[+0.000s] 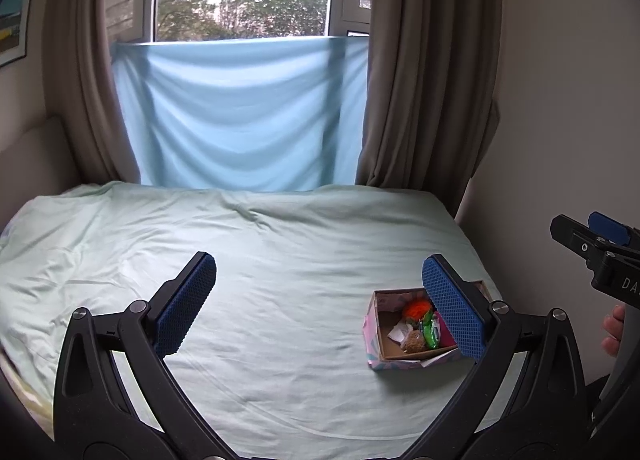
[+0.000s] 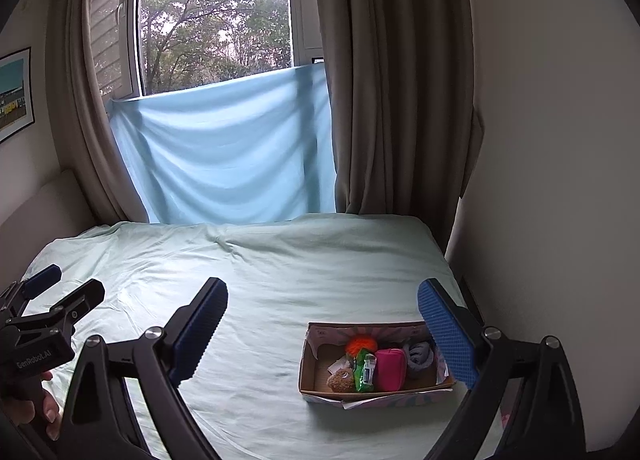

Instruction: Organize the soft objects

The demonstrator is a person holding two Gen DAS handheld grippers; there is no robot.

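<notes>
Nearest the lens, black gripper arms with blue ridged pads: left gripper (image 1: pixel 319 302) spread wide with nothing between its pads, right gripper (image 2: pixel 322 334) likewise spread and pinching nothing. Right-hand pad of each overlapping the box and hiding part of it – in the left wrist view the box's right end is covered; in the right wrist view its far right corner. Only fingertips of the holding hands visible, at the frame edges. On the pale green bed sheet (image 2: pixel 260 268), toward the right side near the wall, an open cardboard box (image 2: pixel 310 366) with a pastel patterned outside, long axis running left to right across the bed, open top facing up. Inside, packed close together: an orange fluffy ball (image 2: pixel 360 343), a green packet (image 2: pixel 365 371), a pink pouch (image 2: pixel 390 369), a brown furry toy (image 2: pixel 340 380), a grey rolled fabric piece (image 2: pixel 419 354) and a white scrap, hard to identify. Behind the bed, a light blue cloth (image 2: pixel 224 156) hung over the lower window, brown curtains (image 2: pixel 392 100) either side – trees outside. Framed picture (image 2: pixel 14 94) cut off at the left edge.
</notes>
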